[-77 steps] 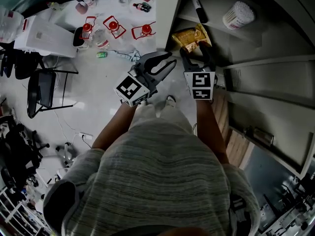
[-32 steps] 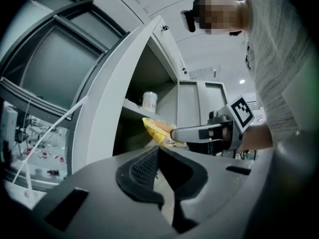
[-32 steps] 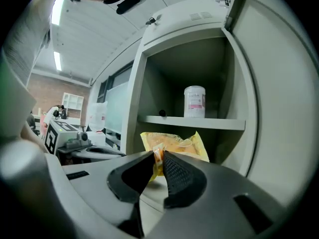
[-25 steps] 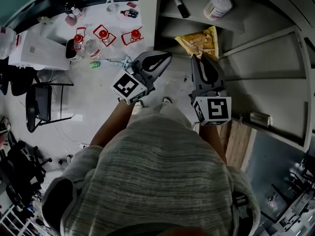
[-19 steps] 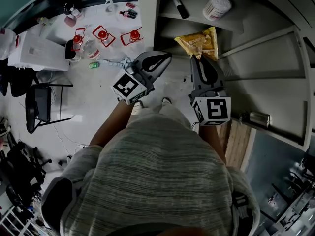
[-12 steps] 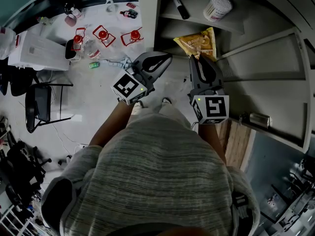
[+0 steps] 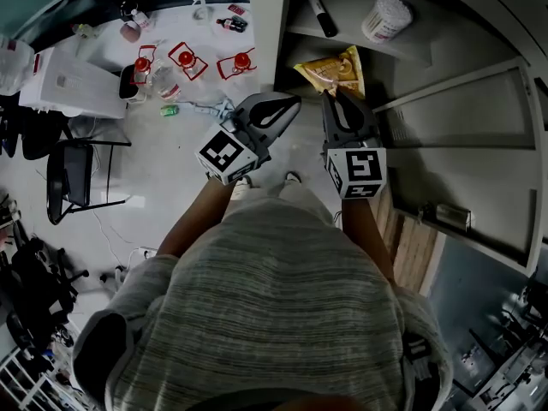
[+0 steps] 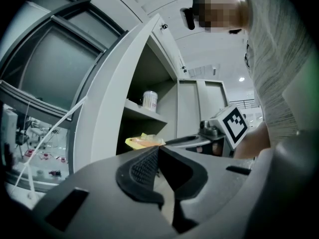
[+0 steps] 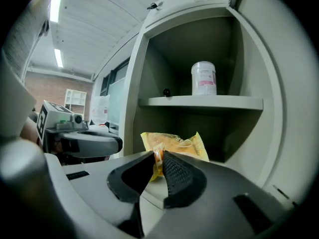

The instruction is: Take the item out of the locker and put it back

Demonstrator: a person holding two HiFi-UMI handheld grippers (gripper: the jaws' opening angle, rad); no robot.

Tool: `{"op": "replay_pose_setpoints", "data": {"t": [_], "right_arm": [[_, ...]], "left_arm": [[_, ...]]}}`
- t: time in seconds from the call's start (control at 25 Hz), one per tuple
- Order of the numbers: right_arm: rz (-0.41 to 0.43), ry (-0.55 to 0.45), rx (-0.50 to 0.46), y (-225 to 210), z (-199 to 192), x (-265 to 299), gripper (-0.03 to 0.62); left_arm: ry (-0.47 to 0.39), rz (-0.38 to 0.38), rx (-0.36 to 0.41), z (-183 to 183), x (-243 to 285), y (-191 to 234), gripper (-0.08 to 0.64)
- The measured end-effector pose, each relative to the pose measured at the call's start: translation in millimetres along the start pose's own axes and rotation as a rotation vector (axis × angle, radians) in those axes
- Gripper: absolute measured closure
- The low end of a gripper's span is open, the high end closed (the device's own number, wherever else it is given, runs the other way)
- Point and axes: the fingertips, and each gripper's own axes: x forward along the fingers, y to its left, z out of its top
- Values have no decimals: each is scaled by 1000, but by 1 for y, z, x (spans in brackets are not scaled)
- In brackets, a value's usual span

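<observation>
Right gripper view: the right gripper (image 9: 156,159), jaws nearly together, is pinching the yellow packet (image 9: 180,143), which is projecting beyond the tips.

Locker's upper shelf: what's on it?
A white cotton-swab tub stands upright and a black marker lies apart from it on the upper shelf. The shelf behind the tub is covered. The yellow snack packet, in the right hand-held gripper, is below the shelf.

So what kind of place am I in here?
Probably a workshop or lab room: a grey metal locker with shelves, a black metal chair on the pale floor, and small bottles and red-framed items cluttered nearby.
</observation>
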Motion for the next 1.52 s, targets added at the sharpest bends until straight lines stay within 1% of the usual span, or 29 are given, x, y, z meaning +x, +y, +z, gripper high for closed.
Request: {"op": "replay_pose_setpoints", "data": {"t": [0.36, 0.56, 0.92, 1.12, 1.24, 1.28, 1.52], "right_arm": [[17, 67, 5, 1, -29, 36, 523], [33, 123, -9, 4, -46, 50, 523], [37, 150, 3, 5, -56, 61, 522], [45, 153, -9, 6, -57, 64, 517], [47, 135, -10, 6, -52, 63, 459], [48, 132, -7, 6, -50, 62, 451], [43, 74, 36, 2, -27, 44, 443]], "left_arm": [[-27, 27, -13, 3, -6, 5, 554], [-15, 38, -21, -2, -8, 6, 554], [-26, 42, -26, 1, -7, 8, 554], [-32, 38, -24, 3, -6, 7, 554], [-31, 41, -28, 3, -5, 7, 554], [-31, 42, -30, 3, -5, 8, 554], [-42, 43, -36, 6, -4, 9, 554]]}}
